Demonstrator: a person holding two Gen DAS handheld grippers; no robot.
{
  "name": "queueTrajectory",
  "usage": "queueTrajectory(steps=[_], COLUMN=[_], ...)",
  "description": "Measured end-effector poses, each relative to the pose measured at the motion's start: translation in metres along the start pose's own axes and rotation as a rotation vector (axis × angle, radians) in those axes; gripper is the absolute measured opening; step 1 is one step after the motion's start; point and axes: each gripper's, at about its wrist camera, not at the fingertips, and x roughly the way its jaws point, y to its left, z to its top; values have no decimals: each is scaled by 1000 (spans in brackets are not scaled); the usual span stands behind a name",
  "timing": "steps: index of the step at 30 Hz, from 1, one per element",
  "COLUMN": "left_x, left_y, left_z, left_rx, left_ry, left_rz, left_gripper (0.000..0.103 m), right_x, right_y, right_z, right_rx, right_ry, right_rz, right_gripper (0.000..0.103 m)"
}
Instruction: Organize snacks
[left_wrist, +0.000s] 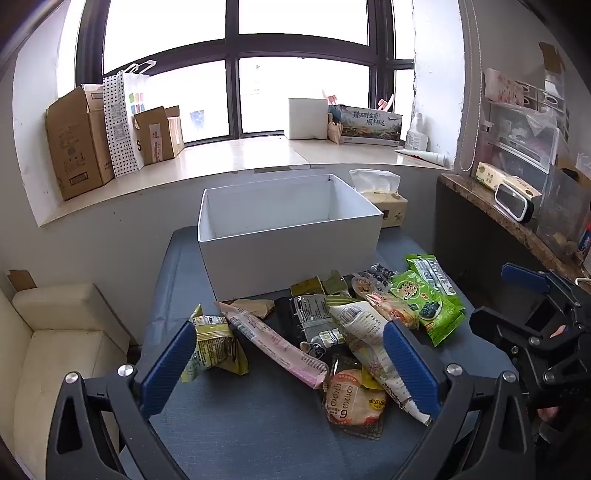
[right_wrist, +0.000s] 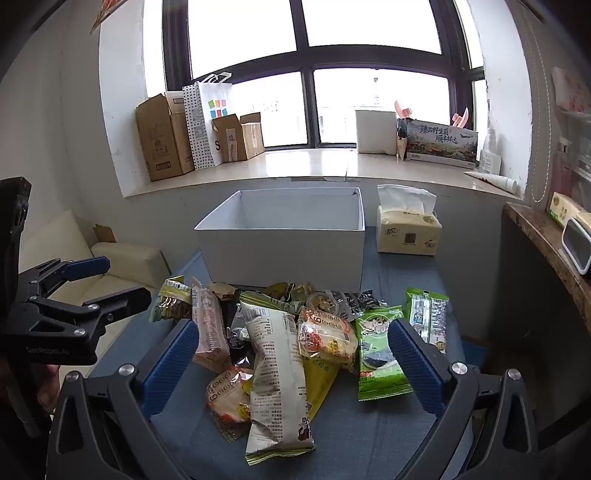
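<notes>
Reading "GenRobot.AI" on the left claw (right_wrist: 92, 280).

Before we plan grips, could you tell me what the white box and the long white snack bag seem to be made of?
White box: likely matte paperboard, judging by its thin, straight walls and dull, glare-free faces. Long white snack bag: apparently thin plastic film, semi-glossy, given its wrinkles, soft highlights and crimped end seals.

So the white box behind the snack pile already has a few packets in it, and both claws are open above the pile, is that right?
Not quite. The white box is empty as far as the right wrist view shows: only bare inner walls. All the snacks lie on the blue table in front of it. The left claw and right claw are open above the pile.
</notes>
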Motion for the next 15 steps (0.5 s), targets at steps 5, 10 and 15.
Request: queueTrajectory(steps=[5, 10, 15], left_x=[-1, -7, -5], left_y=[0, 3, 2], left_z=[3, 4, 5], left_rx=[-10, -20, -27], left_ry=[14, -8, -1], left_rz=[-23, -28, -27], left_gripper=[103, 103, 103], right_x=[-2, -5, -5], right_y=[-1, -3, -2], right_z=[1, 0, 0], right_rx=[-5, 0, -2], right_ry=[7, -5, -4], right_rz=[-2, 4, 5], right_gripper=[103, 103, 103])
